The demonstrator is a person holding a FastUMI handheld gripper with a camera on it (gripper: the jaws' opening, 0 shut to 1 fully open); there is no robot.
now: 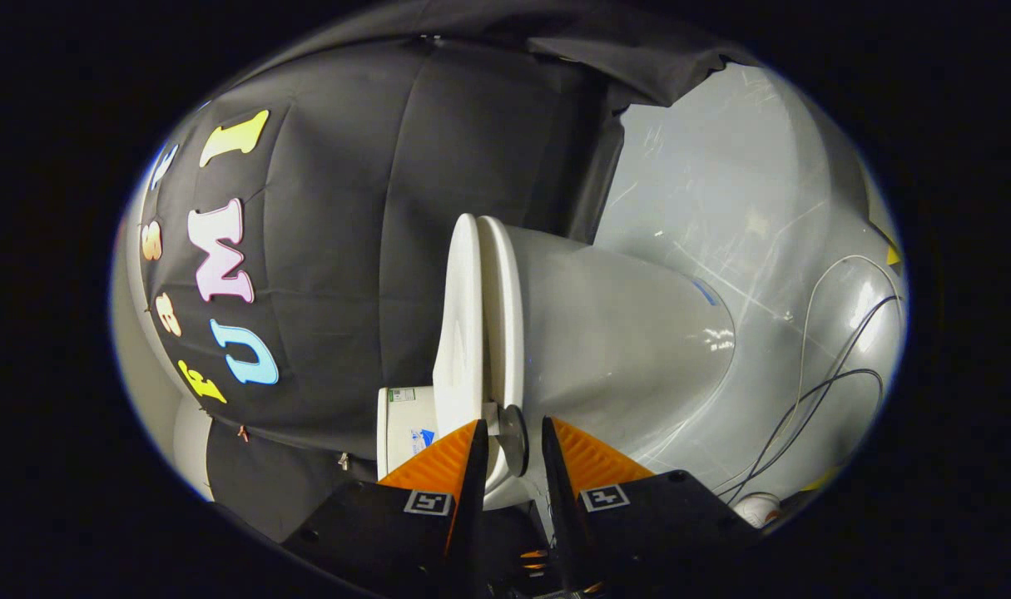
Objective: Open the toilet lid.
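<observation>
- The gripper (511,433) was rolled on its side, so the toilet (613,333) appeared turned sideways, its bowl reaching away beyond the fingers toward the pale floor (705,183).
- The lid (459,333) lay shut against the seat (505,316), with only a thin seam between them; both rims ran away from the fingertips.
- The fingers were spread a little, with a narrow gap between them. The near edge of the lid and seat, with a small round hinge disc (513,433), sat in that gap.
- Whether either finger was touching the rim could not be told; neither looked pressed on it.
- One finger (447,457) lay on the lid's side, the other (584,462) on the bowl's side.
- The tank (405,428), white with a small label, stood just beside the lid's near end, close to the lid-side finger.
- Behind the lid hung the black cloth wall (372,249).
- Thin cables (813,391), dark and white, trailed across the floor well apart from the bowl, on the far side from the lid.
- A small white object (759,506) with a red mark lay on the floor near the bowl-side finger; it was too small to identify.
</observation>
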